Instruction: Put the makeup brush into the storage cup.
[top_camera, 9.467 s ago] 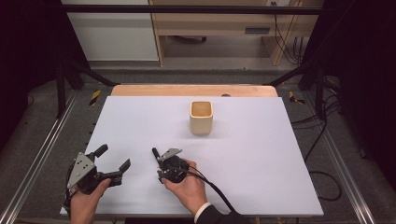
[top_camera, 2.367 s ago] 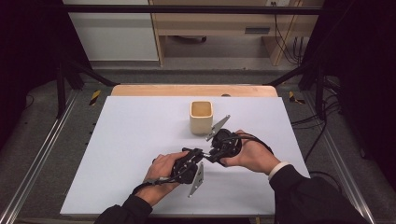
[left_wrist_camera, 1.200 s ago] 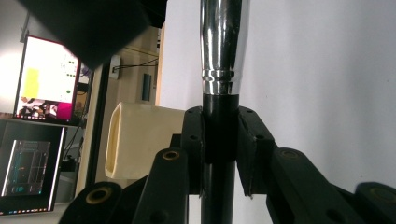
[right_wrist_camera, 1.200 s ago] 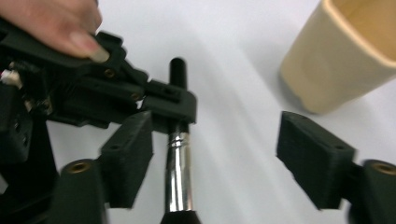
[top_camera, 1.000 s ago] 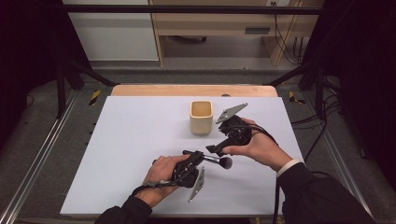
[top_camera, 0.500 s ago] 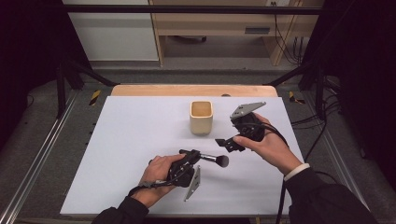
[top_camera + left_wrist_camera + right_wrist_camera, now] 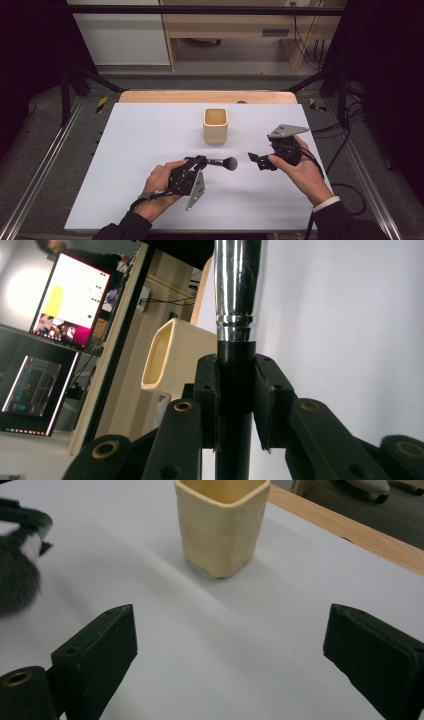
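My left gripper (image 7: 201, 161) is shut on the black handle of a brush (image 7: 222, 162), whose round dark bristle head points right over the white table. In the left gripper view the brush (image 7: 235, 300) runs up from the jaws, silver ferrule above the pads (image 7: 270, 400). A cream square cup (image 7: 215, 126) stands upright behind it, also seen as the cup (image 7: 170, 360). My right gripper (image 7: 258, 162) hovers right of the brush head, apart from it. Its jaws have just been opening and stand open with nothing between them, facing the cup (image 7: 222, 525); the bristles (image 7: 15, 587) blur at left.
A white sheet (image 7: 150, 135) covers the table, with a wooden edge (image 7: 200, 96) at the back. Dark frame bars and cables run along both sides. Monitors (image 7: 65, 300) glow beyond the table in the left gripper view.
My right gripper has moved right and a little down, away from the cup and the brush head. The left gripper has kept hold of the brush and shifted slightly.
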### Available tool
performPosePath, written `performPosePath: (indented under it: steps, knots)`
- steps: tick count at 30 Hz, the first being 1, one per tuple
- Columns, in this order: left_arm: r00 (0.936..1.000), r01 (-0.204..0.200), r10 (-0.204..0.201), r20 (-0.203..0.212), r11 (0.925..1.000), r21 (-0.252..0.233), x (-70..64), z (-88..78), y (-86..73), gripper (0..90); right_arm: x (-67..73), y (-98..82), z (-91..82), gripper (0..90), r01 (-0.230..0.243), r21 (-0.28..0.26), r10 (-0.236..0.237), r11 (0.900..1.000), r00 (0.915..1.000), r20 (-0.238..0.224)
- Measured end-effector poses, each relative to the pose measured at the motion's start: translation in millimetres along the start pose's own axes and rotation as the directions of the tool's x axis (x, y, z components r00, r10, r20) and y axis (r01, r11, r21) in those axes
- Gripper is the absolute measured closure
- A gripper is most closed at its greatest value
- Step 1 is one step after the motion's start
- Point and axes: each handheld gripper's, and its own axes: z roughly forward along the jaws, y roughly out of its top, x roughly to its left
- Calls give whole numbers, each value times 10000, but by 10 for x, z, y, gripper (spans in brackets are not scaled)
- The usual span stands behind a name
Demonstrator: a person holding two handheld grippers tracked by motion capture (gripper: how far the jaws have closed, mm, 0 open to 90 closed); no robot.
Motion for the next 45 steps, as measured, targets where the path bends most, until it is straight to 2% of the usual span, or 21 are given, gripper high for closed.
performPosePath:
  steps: [5,9,14,17,21,22,27,30,32,36,39,43,45]
  knots:
    - [9974,711,-712,-93,9974,-68,91,-18,-55,744,25,-152,-61,73,-229,-423,238,9988,9995,203]
    - [9934,1137,-1137,-115,9935,-77,154,-18,-80,744,56,-224,-85,72,-149,-670,176,9976,9990,401]
    - [9791,2024,-2028,-119,9788,-307,236,-13,-104,744,99,-317,-85,72,-354,-1074,407,9936,9981,469]
    - [9722,2334,-2339,-127,9718,-339,281,-14,-116,744,114,-382,-64,72,-404,-1225,470,9916,9976,512]
    - [9560,2927,-2933,-87,9551,-453,342,-14,-150,744,126,-455,-48,73,-452,-1331,542,9901,9964,649]
    - [9503,3106,-3114,-80,9493,-493,356,-10,-159,744,122,-470,-49,73,-408,-1374,509,9897,9962,708]
    - [9361,3508,-3516,-71,9349,-545,428,-1,-169,744,110,-558,-39,75,-542,-1619,711,9853,9924,1006]
    - [9257,3769,-3782,-58,9237,-681,460,7,-163,743,106,-615,-28,77,-659,-1716,849,9830,9907,1062]
    - [9134,4061,-4071,44,9102,-812,480,26,-162,744,119,-651,-15,76,-722,-1845,940,9802,9892,1126]
    - [9031,4290,-4293,140,9000,-771,525,74,-164,743,153,-716,34,71,-721,-2084,991,9754,9875,1222]
    - [8875,4601,-4606,141,8840,-829,564,98,-172,744,160,-752,70,72,-619,-2262,941,9721,9864,1345]
    - [8561,5154,-5167,143,8512,-987,631,121,-188,744,165,-787,83,73,-670,-2672,1085,9613,9837,1437]
    - [8453,5322,-5343,89,8403,-1032,666,131,-188,745,170,-815,85,72,-576,-2798,1039,9583,9827,1533]
